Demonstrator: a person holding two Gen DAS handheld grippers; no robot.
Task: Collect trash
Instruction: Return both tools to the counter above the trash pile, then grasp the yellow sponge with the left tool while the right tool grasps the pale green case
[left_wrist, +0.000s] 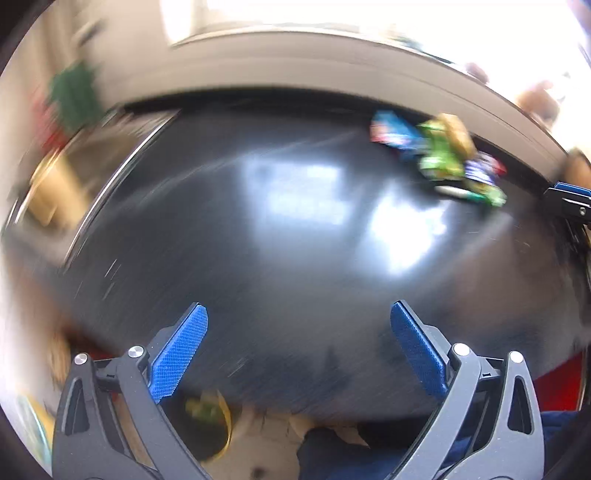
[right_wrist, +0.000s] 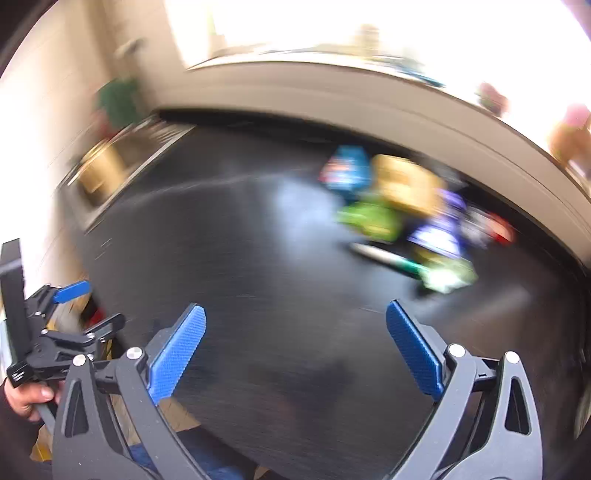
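Both my grippers, left and right, hang wide open and empty over the dark table, ready to grab, while the wrappers sit heaped upper right, well beyond the fingers.

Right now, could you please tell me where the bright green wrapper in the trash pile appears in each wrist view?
Left wrist view: the green wrapper sits upper right, near the table's far edge, between a blue packet and a purple one.
Right wrist view: the green wrapper lies right of centre, nearer and larger.
Shared landmark: the blue packet, just up-left of it in both.
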